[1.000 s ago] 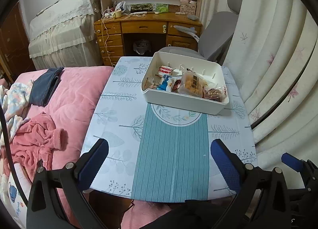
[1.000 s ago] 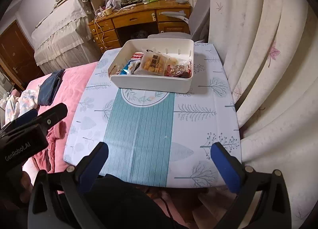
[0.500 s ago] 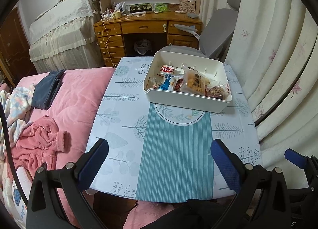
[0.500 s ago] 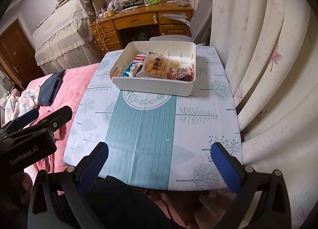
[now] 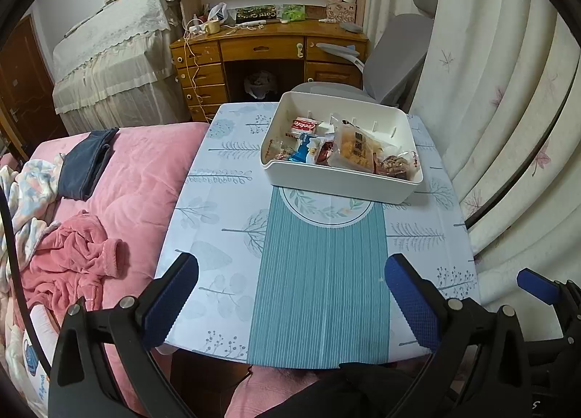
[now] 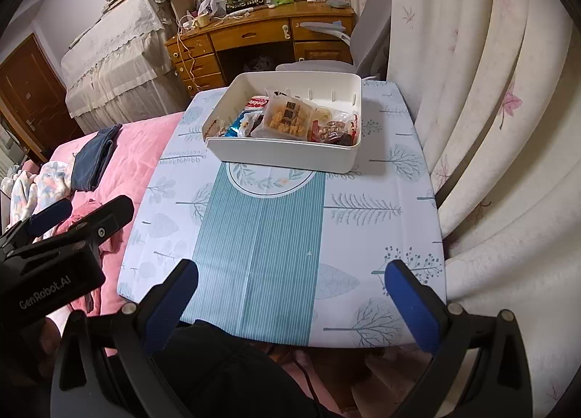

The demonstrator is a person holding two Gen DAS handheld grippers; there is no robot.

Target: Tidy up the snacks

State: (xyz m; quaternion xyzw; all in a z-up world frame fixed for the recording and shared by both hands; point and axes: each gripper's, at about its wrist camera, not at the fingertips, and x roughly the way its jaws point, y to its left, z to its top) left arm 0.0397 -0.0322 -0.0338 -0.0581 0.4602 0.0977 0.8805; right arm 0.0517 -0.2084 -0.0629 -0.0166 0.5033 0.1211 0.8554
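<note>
We find the snacks gathered in the white bin point(image 5: 341, 184), which stands at the far end of the table point(image 5: 319, 273), partly over the round leaf motif of the cloth. Inside we make out a red-and-white packet point(image 5: 304, 125) toward the back wall, a blue wrapper point(image 5: 303, 151) near the front left, a clear bag of yellow-brown pieces point(image 5: 354, 149) in the middle and a clear bag of dark reddish pieces point(image 5: 395, 163) at the right end. They lie jumbled and overlapping, not sorted into rows; the slotted ribs on the back wall carry no dividers that we can see. No snack lies loose on the cloth in either view.

We judge that the collecting is done, since everything edible is already in the bin. Whether a tidier arrangement inside is wanted we cannot tell from the task wording; if so, that part remains.

The left gripper point(image 5: 290, 294) hangs above the near edge of the table, its blue pads point(image 5: 170, 294) spread wide with nothing between them. The right gripper point(image 6: 290, 294) sits likewise over the near edge, spread wide and empty, well apart from the bin. In the right wrist view the left gripper's body shows off the table's left side, over the pink bedding point(image 6: 145, 149). Neither tool touches the bin or the cloth
</note>
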